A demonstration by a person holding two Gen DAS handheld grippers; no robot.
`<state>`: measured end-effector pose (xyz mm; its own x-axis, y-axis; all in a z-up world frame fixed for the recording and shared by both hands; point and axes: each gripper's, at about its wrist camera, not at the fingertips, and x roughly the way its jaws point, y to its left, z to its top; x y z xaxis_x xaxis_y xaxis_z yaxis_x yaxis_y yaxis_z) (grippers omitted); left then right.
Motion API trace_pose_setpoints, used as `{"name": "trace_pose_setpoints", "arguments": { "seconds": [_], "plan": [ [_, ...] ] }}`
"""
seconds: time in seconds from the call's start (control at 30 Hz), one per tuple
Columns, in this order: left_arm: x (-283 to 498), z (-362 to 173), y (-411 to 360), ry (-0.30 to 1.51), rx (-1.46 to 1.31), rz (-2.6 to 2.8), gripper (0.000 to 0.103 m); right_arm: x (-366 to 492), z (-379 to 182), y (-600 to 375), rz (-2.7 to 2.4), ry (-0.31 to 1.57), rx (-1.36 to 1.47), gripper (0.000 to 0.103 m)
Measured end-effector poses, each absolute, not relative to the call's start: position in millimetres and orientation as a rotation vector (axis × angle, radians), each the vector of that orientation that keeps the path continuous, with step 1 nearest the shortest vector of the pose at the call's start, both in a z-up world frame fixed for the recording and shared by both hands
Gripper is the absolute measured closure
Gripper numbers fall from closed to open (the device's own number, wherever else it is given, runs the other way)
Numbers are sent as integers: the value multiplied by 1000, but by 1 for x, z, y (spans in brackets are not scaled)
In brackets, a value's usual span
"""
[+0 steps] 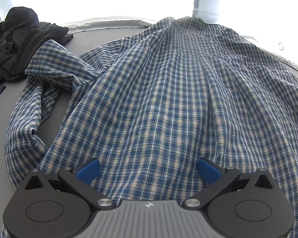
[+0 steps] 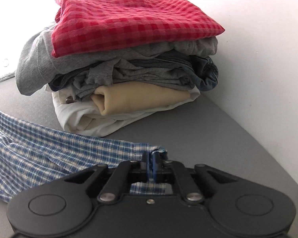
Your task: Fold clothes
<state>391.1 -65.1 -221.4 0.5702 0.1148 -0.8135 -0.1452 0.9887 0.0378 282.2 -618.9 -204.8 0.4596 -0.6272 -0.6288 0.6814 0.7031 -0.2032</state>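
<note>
Your right gripper (image 2: 154,155) is pinched on the sleeve end of the blue plaid shirt (image 2: 49,148), apparently to draw the sleeve out flat. The folded stack (image 2: 119,59) sits just beyond its tips. Your left gripper (image 1: 148,171) stands spread, empty, over the shirt's body, with the dark clothes (image 1: 19,45) far left.

Woven cotton-like plaid shirt (image 1: 159,99) lies on matt grey table (image 1: 2,130).
</note>
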Motion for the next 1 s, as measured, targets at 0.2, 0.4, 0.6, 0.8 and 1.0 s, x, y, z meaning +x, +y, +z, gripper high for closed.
{"name": "trace_pose_setpoints", "arguments": {
  "seconds": [0.2,0.4,0.6,0.8,1.0],
  "plan": [
    [391,-222,-65,946,-34,155,0,295,-225,-644,-875,815,19,102],
    [392,-222,-64,943,-33,154,0,261,-228,-677,-947,790,260,99],
    [393,-222,-66,939,-38,164,0,243,-220,-654,-784,673,416,52],
    [393,-222,-66,936,-35,160,0,264,-234,-640,-774,699,451,39],
    [393,-223,-67,929,-33,159,0,278,-236,-632,-757,758,259,83]
  ]
}}
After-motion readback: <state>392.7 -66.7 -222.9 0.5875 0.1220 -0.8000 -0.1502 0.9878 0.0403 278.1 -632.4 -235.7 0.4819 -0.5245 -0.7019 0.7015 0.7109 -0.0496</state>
